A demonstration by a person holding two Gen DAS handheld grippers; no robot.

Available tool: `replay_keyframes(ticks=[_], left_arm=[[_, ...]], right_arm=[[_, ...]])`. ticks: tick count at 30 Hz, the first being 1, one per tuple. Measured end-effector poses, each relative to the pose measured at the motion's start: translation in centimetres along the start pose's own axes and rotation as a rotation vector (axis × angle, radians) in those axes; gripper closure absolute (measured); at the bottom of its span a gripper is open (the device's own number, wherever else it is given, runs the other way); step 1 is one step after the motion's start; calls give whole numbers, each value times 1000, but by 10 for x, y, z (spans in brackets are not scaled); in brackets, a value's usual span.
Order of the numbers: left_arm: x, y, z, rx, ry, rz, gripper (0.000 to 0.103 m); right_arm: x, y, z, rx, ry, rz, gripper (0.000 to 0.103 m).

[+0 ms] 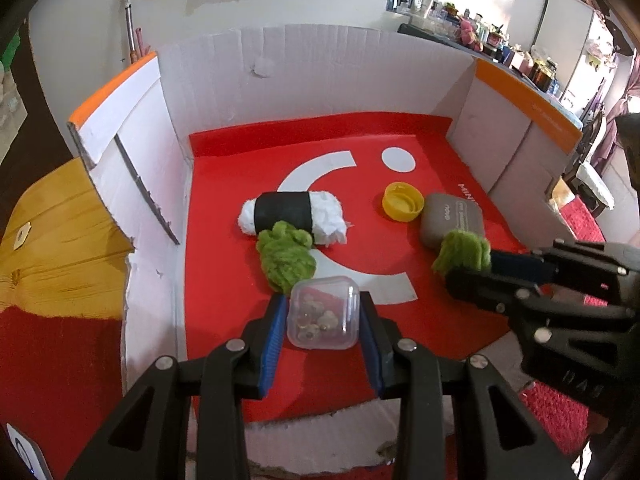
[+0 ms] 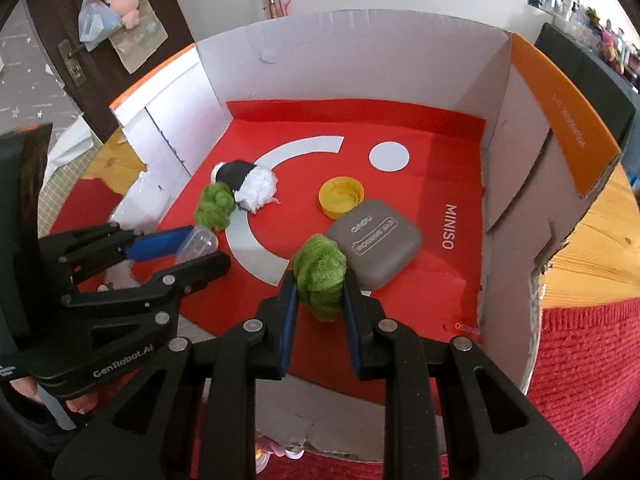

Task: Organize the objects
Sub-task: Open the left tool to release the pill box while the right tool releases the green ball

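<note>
Clear plastic box (image 1: 323,312) with small bits inside sits squeezed in the left claw (image 1: 324,320), blue pads (image 1: 274,336) pressing its two sides, low over the near part of the red mat (image 1: 224,216) that lines the cardboard box (image 1: 320,76). The right claw (image 2: 318,300) is nearly closed on a green yarn tuft (image 2: 319,276), just in front of the grey case (image 2: 376,244). So both hands are loaded, and my guess is the step is setting each thing down somewhere tidy.

How I'd do it: lower the clear plastic box flat until its base meets the mat before letting the pads go, since it's slick and light and would skid or tip if dropped. Keep it off the second green tuft (image 1: 286,254), which lies just beyond it, touching the white-and-black roll (image 1: 292,218). The yarn is soft, so it can simply be released, but I'd lift the claw straight off in case fibres cling to the pads.

Orientation: the clear box is roughly square with rounded corners, so no real long axis; its broad face looks tilted up toward the left camera. The roll's long axis runs left-right across the mat. The grey case lies flat, sitting at an angle, its corner beside the yellow cap (image 2: 341,196).
</note>
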State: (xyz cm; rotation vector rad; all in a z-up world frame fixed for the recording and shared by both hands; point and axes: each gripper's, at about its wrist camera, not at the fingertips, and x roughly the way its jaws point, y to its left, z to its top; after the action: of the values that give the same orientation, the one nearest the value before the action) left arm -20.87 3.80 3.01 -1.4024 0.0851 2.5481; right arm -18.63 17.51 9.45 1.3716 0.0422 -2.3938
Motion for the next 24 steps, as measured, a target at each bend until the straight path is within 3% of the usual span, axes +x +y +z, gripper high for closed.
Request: replay_keyframes(ticks=[6, 24], left_arm=[[0, 0, -1, 4, -8, 15, 66], [0, 0, -2, 0, -22, 28, 65]], right_arm=[[5, -2, -2, -6, -18, -77, 83], [6, -8, -6, 19, -23, -47, 83]])
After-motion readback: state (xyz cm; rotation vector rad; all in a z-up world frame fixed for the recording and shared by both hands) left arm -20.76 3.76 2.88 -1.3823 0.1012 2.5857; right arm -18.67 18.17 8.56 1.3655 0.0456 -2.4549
